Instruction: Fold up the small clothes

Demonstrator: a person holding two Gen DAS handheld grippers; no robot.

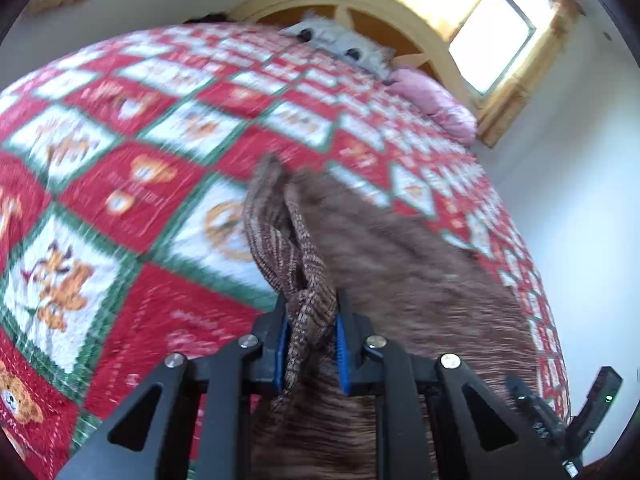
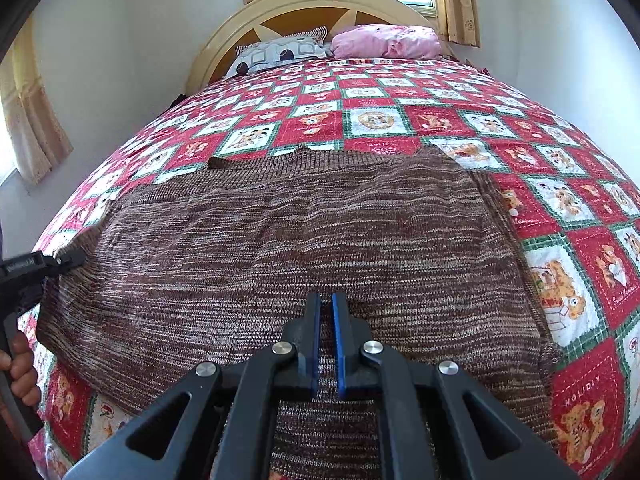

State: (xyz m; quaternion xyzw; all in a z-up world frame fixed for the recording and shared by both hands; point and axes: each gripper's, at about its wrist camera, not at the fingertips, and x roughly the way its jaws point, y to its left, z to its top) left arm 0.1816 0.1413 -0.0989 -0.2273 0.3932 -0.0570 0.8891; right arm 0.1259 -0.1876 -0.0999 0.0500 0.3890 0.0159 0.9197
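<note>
A brown knitted sweater [image 2: 300,232] lies spread flat across the red, white and green quilt [image 2: 376,120] on a bed. In the left wrist view my left gripper [image 1: 312,300] is shut on a bunched, twisted fold of the sweater [image 1: 400,260] at its edge, and the fold is lifted off the quilt. The same gripper [image 2: 68,259] shows at the sweater's left edge in the right wrist view. My right gripper [image 2: 326,298] is shut, its blue pads almost together over the sweater's near hem. Whether fabric is pinched between them I cannot tell.
A patterned grey pillow [image 2: 280,54] and a pink pillow [image 2: 384,42] lie against the arched wooden headboard [image 2: 304,0]. A curtained window [image 1: 492,36] is behind it and white walls flank the bed. A person's hand [image 2: 20,360] holds the left gripper's handle.
</note>
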